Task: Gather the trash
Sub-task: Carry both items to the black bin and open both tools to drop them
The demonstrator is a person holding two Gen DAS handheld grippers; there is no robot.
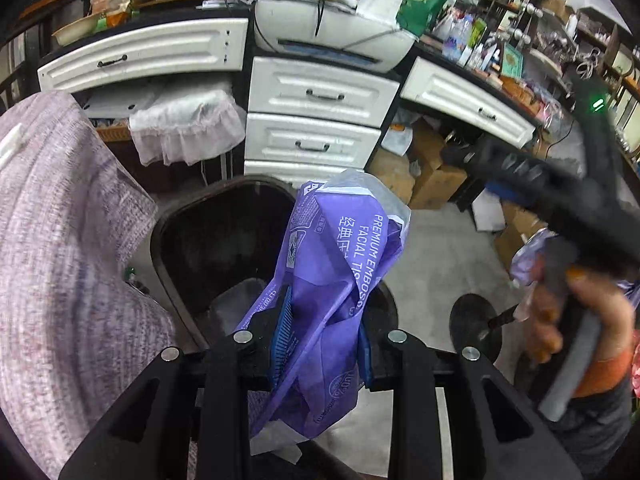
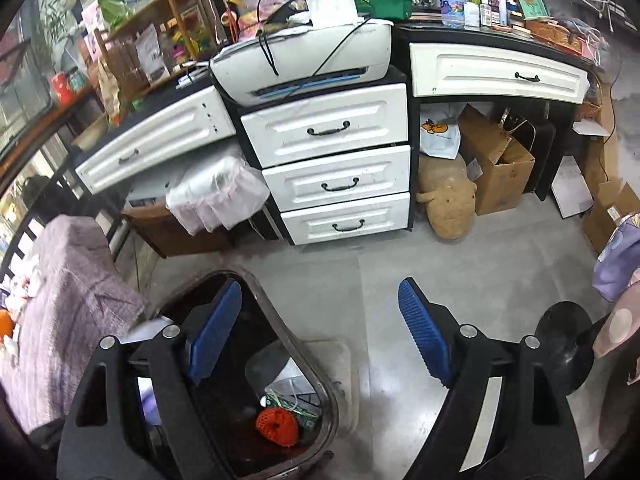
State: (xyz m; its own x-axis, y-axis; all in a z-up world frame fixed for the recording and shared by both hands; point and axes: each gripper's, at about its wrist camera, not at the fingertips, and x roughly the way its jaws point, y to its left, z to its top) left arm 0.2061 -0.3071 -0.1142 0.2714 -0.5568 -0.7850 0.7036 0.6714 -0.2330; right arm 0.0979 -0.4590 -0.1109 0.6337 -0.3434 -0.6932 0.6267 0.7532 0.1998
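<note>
Two tongs are at work here. One is in each hand.

The left tongs [image 1: 324, 336] pinch a purple wrapper [image 1: 340, 256]. It is an empty tissue pack, soft and crinkly. Its blue pads press on it from both sides, so the jaws are narrow. Most of the wrapper sticks up past the tips, and a bit hangs down below them.

The bin [image 1: 224, 240] is dark and open. It sits just past the left tips and a little to the left of them. The wrapper hangs over its near edge, not inside yet.

The right tongs [image 2: 320, 332] are wide and hold nothing. Only bare floor [image 2: 360, 280] shows between the pads. The bin sits under the left pad and below it. Down in the bin I can see an orange net ball [image 2: 277, 426] and some other scraps.

I think the step now is dropping the wrapper in. The right tongs look done with theirs.

Next, the left tongs need to go a bit more over the hole. Then the jaws need to open wide. The wrapper is light and floppy, so it may cling to a pad or catch on the rim. A small shake could help it fall.

A purple cloth [image 1: 68, 240] lies left of the bin, close by. The wrapper should not land on it.
</note>
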